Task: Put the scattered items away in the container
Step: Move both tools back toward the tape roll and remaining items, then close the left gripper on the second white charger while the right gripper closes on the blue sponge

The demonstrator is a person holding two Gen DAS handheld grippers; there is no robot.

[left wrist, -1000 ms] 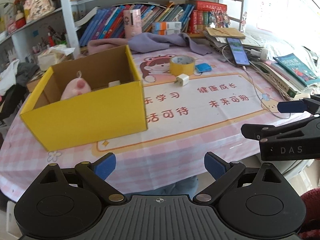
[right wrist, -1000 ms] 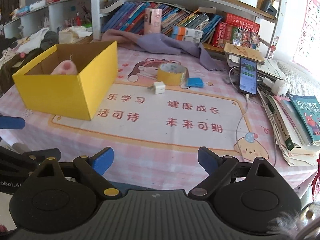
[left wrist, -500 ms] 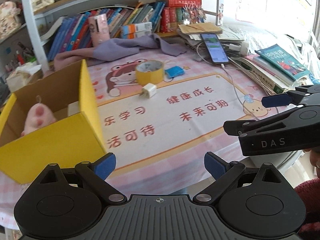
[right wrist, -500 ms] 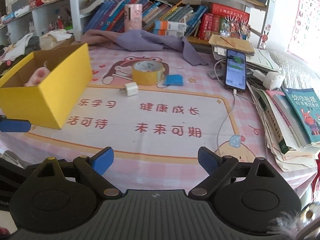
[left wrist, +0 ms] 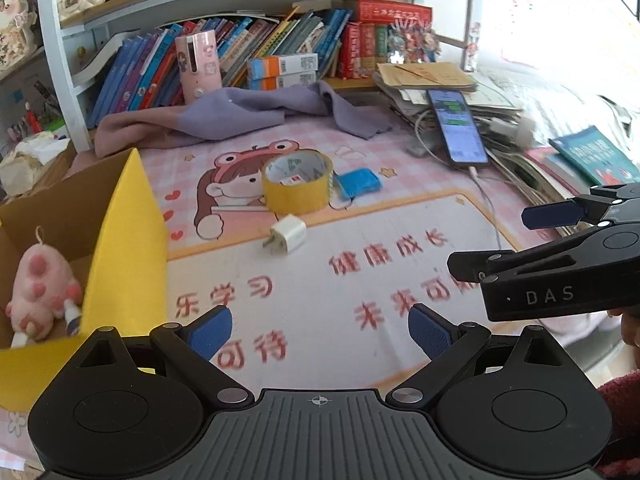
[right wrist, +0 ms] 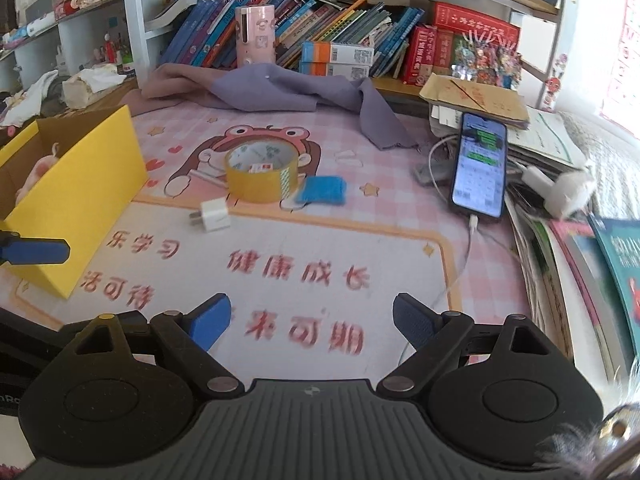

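Note:
A yellow cardboard box (left wrist: 128,248) (right wrist: 80,200) stands open at the left, with a pink plush toy (left wrist: 40,292) inside. On the pink mat lie a yellow tape roll (left wrist: 298,184) (right wrist: 262,176), a white charger plug (left wrist: 286,234) (right wrist: 214,216) and a small blue item (left wrist: 358,184) (right wrist: 322,190). My left gripper (left wrist: 320,330) hovers open and empty over the mat, short of the plug. My right gripper (right wrist: 312,320) is beside it on the right; its wide jaws are closing slightly with nothing between them.
A phone (right wrist: 480,168) on a cable leans on stacked papers and books at the right. A purple cloth (left wrist: 248,112) lies along the back, below a bookshelf with a pink canister (right wrist: 256,36). White cable (right wrist: 460,272) trails over the mat's right edge.
Both grippers have moved forward over the table, side by side, so the tape, plug and blue item look nearer. The yellow box has slid toward the left edge of both views.

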